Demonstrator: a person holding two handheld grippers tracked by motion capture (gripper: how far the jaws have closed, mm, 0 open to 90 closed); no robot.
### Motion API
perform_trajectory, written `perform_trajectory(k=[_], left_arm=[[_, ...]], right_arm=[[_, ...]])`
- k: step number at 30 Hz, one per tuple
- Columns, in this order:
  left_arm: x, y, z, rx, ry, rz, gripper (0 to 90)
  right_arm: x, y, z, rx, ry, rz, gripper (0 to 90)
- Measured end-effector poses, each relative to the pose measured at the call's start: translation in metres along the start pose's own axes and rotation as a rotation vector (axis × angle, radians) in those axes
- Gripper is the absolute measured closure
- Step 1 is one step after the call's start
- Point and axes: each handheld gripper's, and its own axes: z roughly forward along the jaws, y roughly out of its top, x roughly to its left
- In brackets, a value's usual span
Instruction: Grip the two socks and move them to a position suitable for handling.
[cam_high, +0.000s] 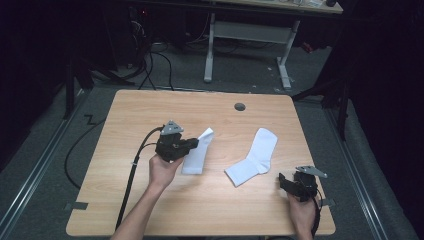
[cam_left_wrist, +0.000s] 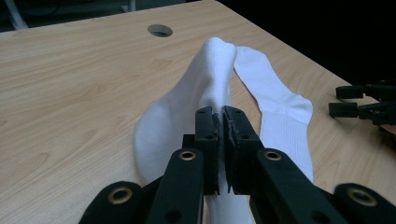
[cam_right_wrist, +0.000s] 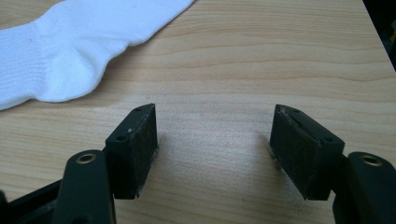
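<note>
A light wooden table (cam_high: 150, 210) seen from above holds two white socks. The left gripper (cam_high: 194, 143), held in the person's left hand (cam_high: 162, 167), has its jaws pinched tight on the left sock (cam_high: 196, 157), which lies left of the table's centre with its far end lifted slightly off the wood. In the left gripper view the sock's fabric is bunched up into a ridge between the closed jaws. The right sock (cam_high: 255, 157) lies flat, bent at the heel, just right of centre. The right gripper (cam_high: 285, 181) sits near the table's front right corner, jaws spread wide and holding nothing, close to the right sock's heel but apart from it. A round cable hole (cam_high: 240, 106) sits near the far edge.
</note>
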Motion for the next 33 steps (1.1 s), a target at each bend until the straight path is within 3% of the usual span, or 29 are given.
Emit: perform_trajectory(k=[9, 20, 26, 33], left_arm=[[-0.01, 0.0, 0.021, 0.003, -0.017, -0.002, 84.9], [-0.004, -0.019, 0.05, 0.048, -0.006, -0.036, 84.5], [0.002, -0.028, 0.058, 0.062, -0.008, -0.061, 84.1], [0.002, -0.033, 0.064, 0.084, 0.011, -0.058, 83.2]], right_arm=[[0.0, 0.0, 0.0, 0.0, 0.005, -0.002, 31.9], [0.0, 0.0, 0.0, 0.001, 0.005, -0.003, 31.9], [0.001, 0.0, 0.0, 0.002, 0.005, -0.002, 32.0], [0.001, 0.0, 0.0, 0.002, 0.004, -0.002, 32.0]])
